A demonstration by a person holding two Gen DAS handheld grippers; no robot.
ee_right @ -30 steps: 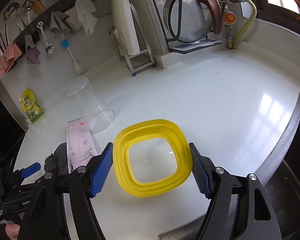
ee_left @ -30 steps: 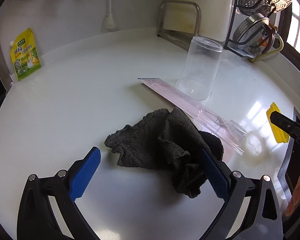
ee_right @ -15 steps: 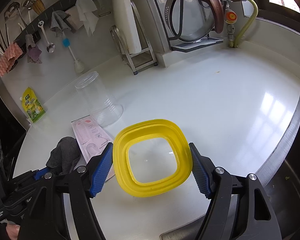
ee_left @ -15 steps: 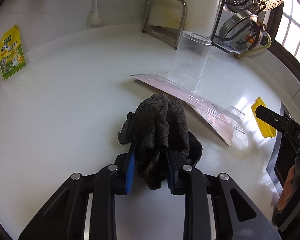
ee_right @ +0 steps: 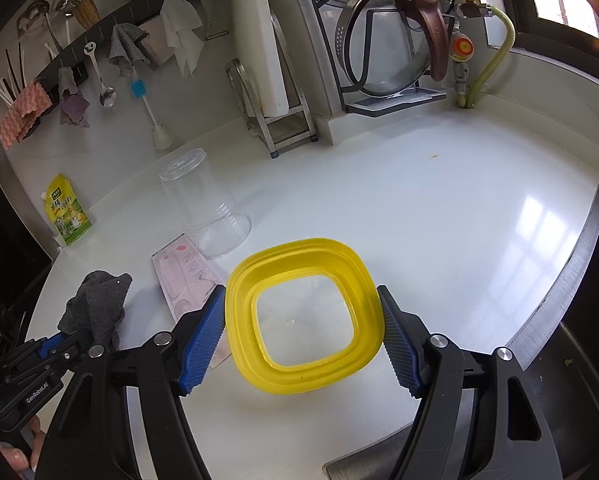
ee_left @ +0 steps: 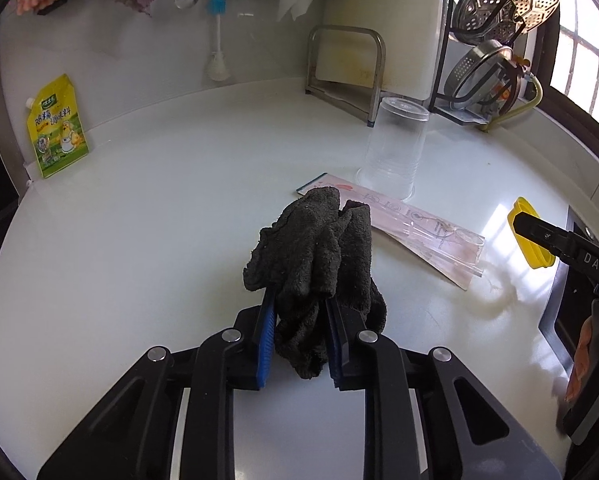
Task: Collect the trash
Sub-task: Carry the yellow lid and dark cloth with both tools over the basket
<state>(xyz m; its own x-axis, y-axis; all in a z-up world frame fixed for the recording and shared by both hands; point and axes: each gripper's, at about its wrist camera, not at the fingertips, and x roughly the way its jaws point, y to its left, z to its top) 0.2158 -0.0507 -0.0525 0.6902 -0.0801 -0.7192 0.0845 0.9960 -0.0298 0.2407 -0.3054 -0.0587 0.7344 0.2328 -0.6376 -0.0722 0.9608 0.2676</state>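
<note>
My left gripper (ee_left: 299, 304) is shut on a dark grey rag (ee_left: 319, 256) and holds it lifted off the white counter (ee_left: 159, 200); the rag also shows in the right wrist view (ee_right: 95, 304). My right gripper (ee_right: 303, 332) is shut on a yellow-rimmed clear container (ee_right: 303, 316), held above the counter; it shows at the right edge of the left wrist view (ee_left: 529, 232). A pink flat plastic package (ee_left: 419, 232) lies on the counter beyond the rag, beside an upside-down clear plastic cup (ee_left: 395, 152).
A yellow pouch (ee_left: 55, 128) leans on the back wall at left. A cutting board in a metal stand (ee_left: 347, 64) and a rack of pot lids (ee_left: 495, 40) stand at the back. A sink edge (ee_right: 559, 288) lies at right.
My left gripper closed on the rag and lifted it off the counter, pulling back slightly. The right gripper kept holding the yellow container almost still.
</note>
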